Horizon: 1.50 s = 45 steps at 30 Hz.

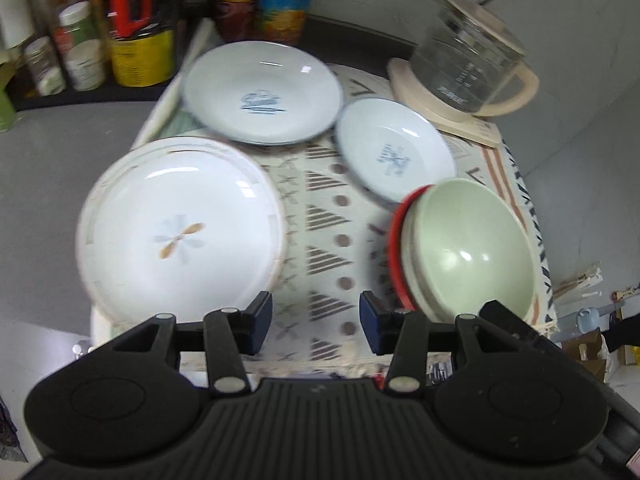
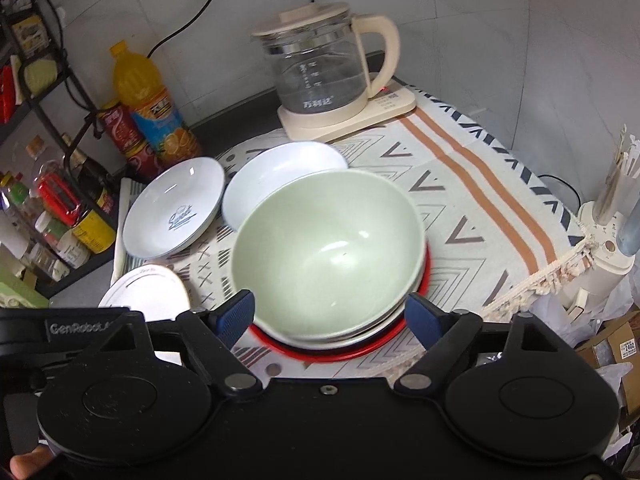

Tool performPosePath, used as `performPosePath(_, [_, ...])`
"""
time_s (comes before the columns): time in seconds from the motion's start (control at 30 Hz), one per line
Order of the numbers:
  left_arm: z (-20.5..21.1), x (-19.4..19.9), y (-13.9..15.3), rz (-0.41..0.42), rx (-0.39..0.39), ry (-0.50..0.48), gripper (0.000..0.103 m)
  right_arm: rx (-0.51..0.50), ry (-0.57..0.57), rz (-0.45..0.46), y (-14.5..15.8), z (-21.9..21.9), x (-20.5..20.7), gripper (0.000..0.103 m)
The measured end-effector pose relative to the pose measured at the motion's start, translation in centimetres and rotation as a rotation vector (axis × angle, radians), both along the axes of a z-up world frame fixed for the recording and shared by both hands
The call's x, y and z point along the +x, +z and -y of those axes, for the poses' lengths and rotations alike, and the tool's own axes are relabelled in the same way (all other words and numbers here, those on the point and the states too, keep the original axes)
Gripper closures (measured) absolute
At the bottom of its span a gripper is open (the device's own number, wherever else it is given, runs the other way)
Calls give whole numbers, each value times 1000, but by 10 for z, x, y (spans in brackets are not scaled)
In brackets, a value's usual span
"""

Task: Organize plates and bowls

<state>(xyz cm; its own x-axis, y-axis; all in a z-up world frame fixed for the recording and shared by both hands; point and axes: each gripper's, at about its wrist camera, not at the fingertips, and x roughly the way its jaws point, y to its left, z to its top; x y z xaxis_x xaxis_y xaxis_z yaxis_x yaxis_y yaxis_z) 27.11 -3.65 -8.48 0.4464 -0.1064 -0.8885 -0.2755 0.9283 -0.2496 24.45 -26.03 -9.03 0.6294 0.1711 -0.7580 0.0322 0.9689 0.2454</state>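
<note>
On the bench a patterned cloth (image 2: 460, 200) carries all the dishes. The green bowl (image 2: 328, 244) sits on top of a stack, nested in a white bowl whose rim shows just under it, with a red plate (image 2: 352, 354) at the bottom; the stack stands near the front edge of the cloth. The right tongs (image 2: 332, 316) are spread wide, one blue pad on either side of the stack's near rim, gripping nothing. The left tongs (image 1: 316, 322) are open too, hanging over bare cloth between the stack and the large white plate (image 1: 180, 228), which lies at the cloth's front left corner. Behind it rests a white plate with blue lettering (image 1: 262, 92), and beside that a smaller white plate (image 1: 394, 148). The glass kettle (image 2: 324, 64) stands on its base at the far edge.
</note>
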Motion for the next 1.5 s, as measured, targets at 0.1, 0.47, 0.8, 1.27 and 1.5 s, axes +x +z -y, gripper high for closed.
performPosePath(0.1, [-21, -14, 0, 11, 20, 30, 56, 15, 10, -2, 0, -12, -5, 11])
performPosePath(0.47, [-89, -58, 2, 48, 2, 137, 26, 6, 114, 24, 0, -74, -27, 0])
performPosePath(0.8, [-134, -85, -3, 40, -1, 249, 25, -4, 215, 0, -1, -116, -29, 0])
performPosePath(1.27, [-164, -72, -10, 31, -36, 301, 25, -10, 279, -25, -5, -152, -11, 0])
performPosePath(1.5, [-166, -44, -11, 62, -61, 307, 25, -2, 302, -12, -5, -155, 16, 0])
